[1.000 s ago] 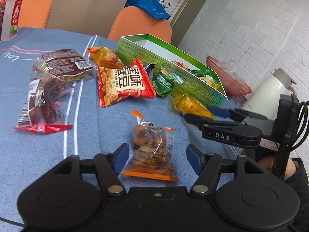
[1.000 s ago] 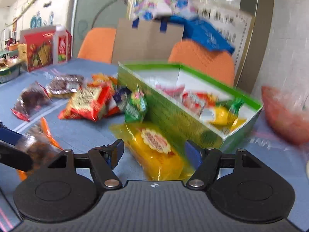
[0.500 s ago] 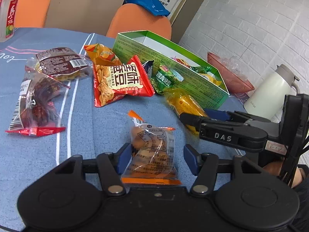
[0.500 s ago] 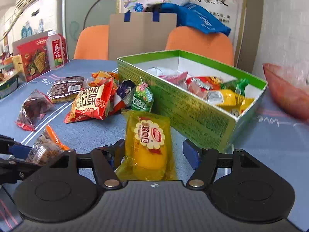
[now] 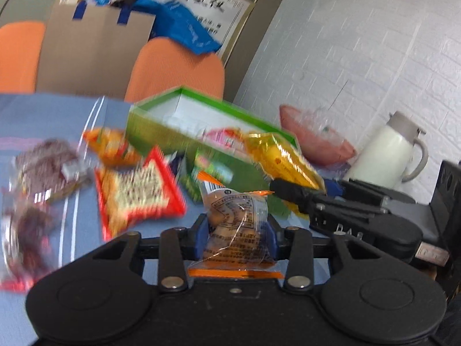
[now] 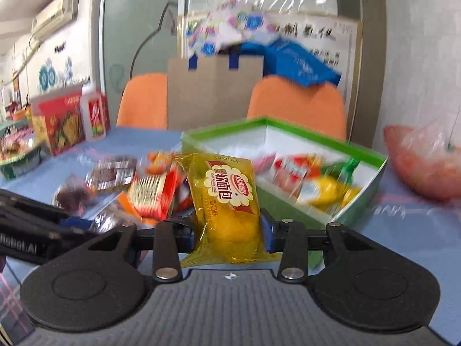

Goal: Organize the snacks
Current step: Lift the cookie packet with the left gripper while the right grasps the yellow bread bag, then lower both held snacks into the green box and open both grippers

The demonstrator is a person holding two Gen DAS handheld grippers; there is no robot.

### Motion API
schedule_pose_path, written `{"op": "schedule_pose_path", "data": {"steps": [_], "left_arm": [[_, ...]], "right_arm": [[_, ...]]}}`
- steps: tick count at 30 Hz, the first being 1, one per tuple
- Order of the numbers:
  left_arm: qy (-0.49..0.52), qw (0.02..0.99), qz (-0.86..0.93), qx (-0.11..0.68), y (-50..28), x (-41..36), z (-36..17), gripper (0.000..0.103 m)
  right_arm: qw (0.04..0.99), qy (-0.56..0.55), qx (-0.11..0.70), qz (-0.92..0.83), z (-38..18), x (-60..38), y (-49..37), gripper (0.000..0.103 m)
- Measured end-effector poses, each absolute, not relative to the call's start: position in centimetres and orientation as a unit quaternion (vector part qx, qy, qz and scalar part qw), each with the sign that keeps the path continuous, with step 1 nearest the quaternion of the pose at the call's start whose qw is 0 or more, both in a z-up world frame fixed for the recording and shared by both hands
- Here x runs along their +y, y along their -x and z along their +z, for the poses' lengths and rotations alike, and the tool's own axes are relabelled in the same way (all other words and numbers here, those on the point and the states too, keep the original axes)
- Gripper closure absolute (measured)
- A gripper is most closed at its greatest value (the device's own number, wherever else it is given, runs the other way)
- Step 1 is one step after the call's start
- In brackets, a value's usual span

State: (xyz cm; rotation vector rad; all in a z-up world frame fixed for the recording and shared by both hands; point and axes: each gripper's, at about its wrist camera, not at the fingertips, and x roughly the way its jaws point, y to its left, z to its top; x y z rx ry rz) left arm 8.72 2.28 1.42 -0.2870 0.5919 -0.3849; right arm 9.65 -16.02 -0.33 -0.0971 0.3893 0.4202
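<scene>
Your left gripper has just closed its jaws on a clear, orange-edged snack packet, the blue pads pinching it at both sides. The packet stands lengthwise away from you, long axis running forward from the jaws, its orange-sealed tail end hanging nearest you.

Your right gripper has likewise just been closing and now pinches a yellow soft-bread packet. This packet also points forward and slightly up, long axis along the fingers, printed face towards the camera.

Beyond both tools and a little to the right sits the open green box, already holding several snacks. Loose packets, among them a red crisp bag, lie ahead to the left on the blue tablecloth.

Both packets seem lifted clear. Carry each over the near green wall before letting go, one at a time, so the tools do not collide. Keep the squeeze gentle; the bread would likely crush.
</scene>
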Motion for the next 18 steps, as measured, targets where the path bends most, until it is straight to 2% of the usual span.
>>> {"op": "schedule_pose_path", "data": {"steps": [8, 18], "left_arm": [[0.138, 0.941, -0.176, 0.252, -15.6, 0.6, 5.7, 0.024], [0.156, 0.937, -0.144, 0.277, -25.0, 0.0, 4.0, 0.023]], "right_arm": [[0.97, 0.041, 0.156, 0.182, 2.4, -17.0, -13.8, 0.034], [0.971, 0.026, 0.185, 0.147, 0.6, -17.7, -21.2, 0.034]]}}
